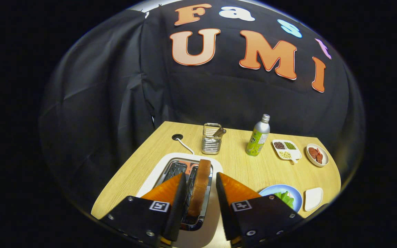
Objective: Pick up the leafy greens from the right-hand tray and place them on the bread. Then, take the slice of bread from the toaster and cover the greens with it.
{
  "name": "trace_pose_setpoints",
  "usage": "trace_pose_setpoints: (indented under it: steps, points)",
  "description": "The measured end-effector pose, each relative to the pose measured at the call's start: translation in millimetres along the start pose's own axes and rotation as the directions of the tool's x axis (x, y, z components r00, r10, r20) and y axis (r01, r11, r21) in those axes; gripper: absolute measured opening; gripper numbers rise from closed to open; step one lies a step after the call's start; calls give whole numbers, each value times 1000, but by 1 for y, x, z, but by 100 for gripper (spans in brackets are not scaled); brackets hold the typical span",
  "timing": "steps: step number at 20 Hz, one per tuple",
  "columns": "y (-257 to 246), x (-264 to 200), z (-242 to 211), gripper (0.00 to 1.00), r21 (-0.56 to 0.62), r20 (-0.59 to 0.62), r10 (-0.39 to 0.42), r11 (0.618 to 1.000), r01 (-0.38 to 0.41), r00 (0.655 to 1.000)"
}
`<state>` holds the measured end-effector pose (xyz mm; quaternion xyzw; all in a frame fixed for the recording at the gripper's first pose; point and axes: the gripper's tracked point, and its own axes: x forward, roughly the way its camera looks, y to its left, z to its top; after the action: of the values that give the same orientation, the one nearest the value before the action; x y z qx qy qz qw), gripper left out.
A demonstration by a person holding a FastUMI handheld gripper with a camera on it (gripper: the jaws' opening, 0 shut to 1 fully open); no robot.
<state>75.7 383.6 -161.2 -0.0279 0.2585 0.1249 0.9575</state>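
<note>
In the gripper view, the gripper hangs above the white toaster, and its two fingers stand on either side of the slice of bread that rises upright from the right slot. A gap shows between each finger and the slice, so the claw is narrowed around the bread but not pressing on it. The leafy greens already lie on the blue plate to the right of the fingers; the bread under them cannot be made out from here.

The step in hand appears to be taking the slice from the toaster. To do it well, the fingers should probably close evenly on the two flat faces, low enough for a firm hold, and then lift straight up so the slice does not catch on the metal grille of the slot. Toasted bread is likely stiff but brittle, so a gentle squeeze seems wise.

The table is light wood with a fine grain. Beyond the toaster stand a wire metal basket and a smooth metal bottle. Farther right are a divided dish with beans and a small round bowl with red pieces. A white square tray lies just beside the plate.
</note>
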Motion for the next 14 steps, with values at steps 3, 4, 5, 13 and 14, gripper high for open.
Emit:
trace_pose_setpoints:
  steps: [3,4,5,13,14]
  points:
    - [6,-1,1,14,36,-1,19,999,-18,1000]
    - [7,-2,4,13,34,6,19,999,-19,1000]
    - [8,-6,5,10,25,11,22,999,-22,1000]
    - [2,-27,51,7,70,69,18,997,-23,997]
    - [0,-30,59,7,81,78,17,996,-23,997]
